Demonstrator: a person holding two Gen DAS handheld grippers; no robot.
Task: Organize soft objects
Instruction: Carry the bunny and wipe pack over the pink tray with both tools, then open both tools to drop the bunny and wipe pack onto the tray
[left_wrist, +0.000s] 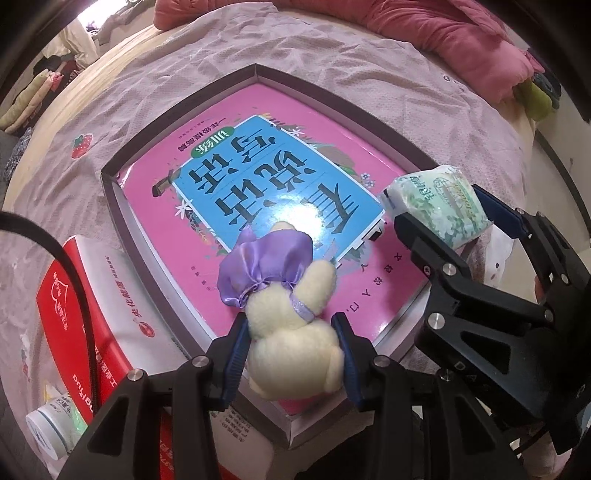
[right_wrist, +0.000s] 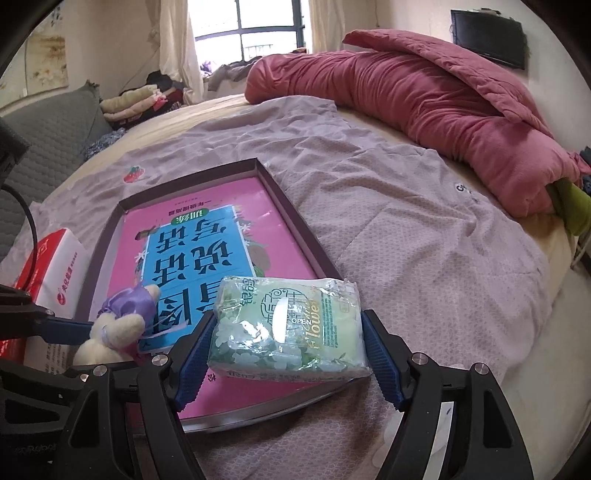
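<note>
Cream plush toy (left_wrist: 295, 343) is being clamped by left gripper (left_wrist: 291, 354) over pink book (left_wrist: 258, 177) in tray (left_wrist: 110, 184), while tissue pack (right_wrist: 288, 328) is being clamped by right gripper (right_wrist: 288, 354).

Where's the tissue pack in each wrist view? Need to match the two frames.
Left wrist view: tissue pack at right of centre, clamped in the right gripper, over the tray's right edge.
Right wrist view: tissue pack low centre, between the blue pads.
Shared landmark: the pink book lying in the tray.
</note>
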